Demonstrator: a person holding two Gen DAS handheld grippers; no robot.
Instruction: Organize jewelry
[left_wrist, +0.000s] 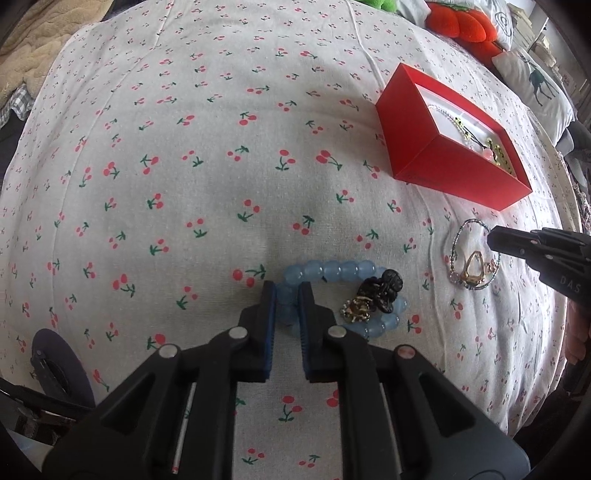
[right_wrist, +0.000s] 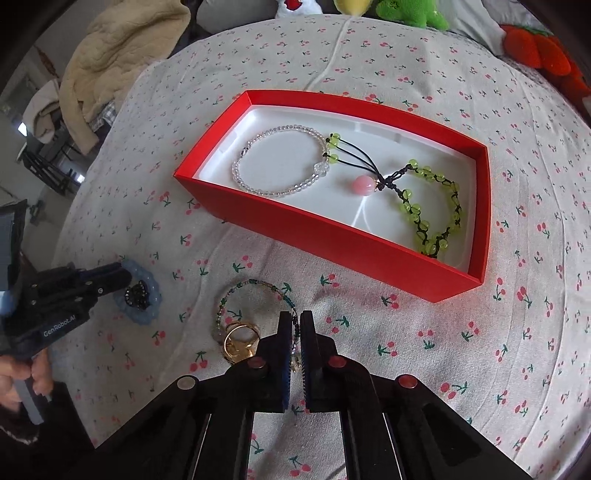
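Left gripper (left_wrist: 287, 291) pinched narrow on blue bead bracelet (left_wrist: 332, 269), ready to lift. Right gripper (right_wrist: 294, 325) clamped on thin green-beaded bracelet (right_wrist: 255, 286), gold ring (right_wrist: 238, 343) beside. Red box (right_wrist: 332, 236) at 12 o'clock, two bracelets inside.

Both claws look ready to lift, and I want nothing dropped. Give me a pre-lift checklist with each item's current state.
1. Left claw shut on the pale blue chunky bead bracelet: ok.
2. Right claw shut on the thin green beaded bracelet: ok, strand sits between its fingers.
3. Gold ring free of that thin bracelet: cannot tell, they overlap.
4. Black beaded charm attached to the blue bracelet: cannot tell.
5. Open red rectangular box has bare white floor left: ok.
6. Cloth between bracelets and box unobstructed: ok.
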